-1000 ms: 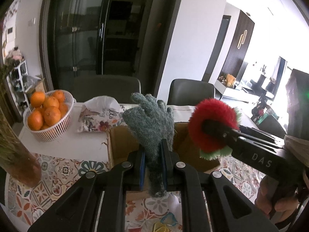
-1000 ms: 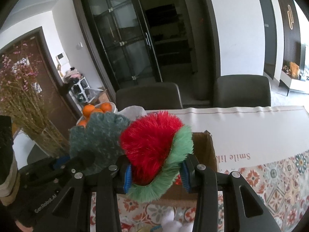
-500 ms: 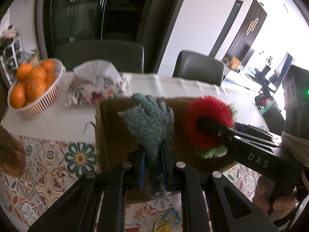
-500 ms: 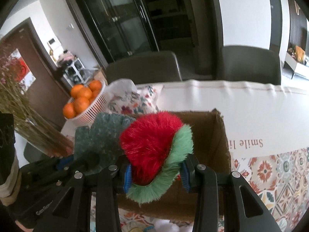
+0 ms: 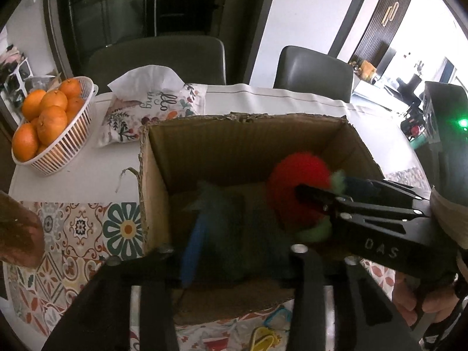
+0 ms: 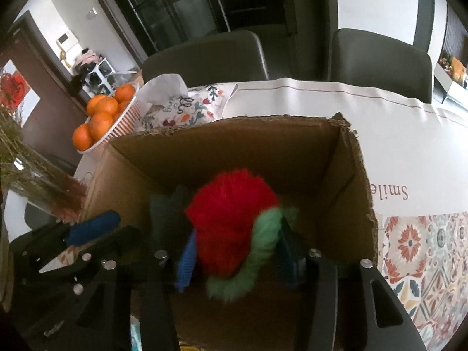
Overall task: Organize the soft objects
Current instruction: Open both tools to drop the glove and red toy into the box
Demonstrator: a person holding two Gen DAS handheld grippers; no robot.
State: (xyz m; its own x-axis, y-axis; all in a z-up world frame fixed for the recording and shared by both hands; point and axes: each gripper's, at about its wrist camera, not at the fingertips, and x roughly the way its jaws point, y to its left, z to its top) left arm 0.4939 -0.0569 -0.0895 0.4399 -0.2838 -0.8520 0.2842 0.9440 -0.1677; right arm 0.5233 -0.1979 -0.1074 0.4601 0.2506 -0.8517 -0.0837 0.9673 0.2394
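An open cardboard box (image 5: pixel 204 146) (image 6: pixel 345 175) stands on the table. My left gripper (image 5: pixel 234 251) is inside it with its jaws spread wide; the dark green knitted glove (image 5: pixel 234 228) lies blurred between them, and it shows in the right wrist view (image 6: pixel 163 210) too. My right gripper (image 6: pixel 234 251) is low in the box beside the left one, its jaws parted around the red and green fluffy toy (image 6: pixel 231 228), also in the left wrist view (image 5: pixel 295 181). I cannot tell whether the pads still press the toy.
A white basket of oranges (image 5: pixel 49 125) (image 6: pixel 102 117) and a floral tissue pouch (image 5: pixel 152 108) (image 6: pixel 187 108) sit beyond the box. A vase of dried flowers (image 6: pixel 35 181) stands left. Two dark chairs (image 5: pixel 313 70) are behind the table. Small items (image 5: pixel 269 336) lie by the near edge.
Both grippers have dropped from above the box down into it. The left jaws have opened wide off the glove. The right jaws have also widened around the toy.
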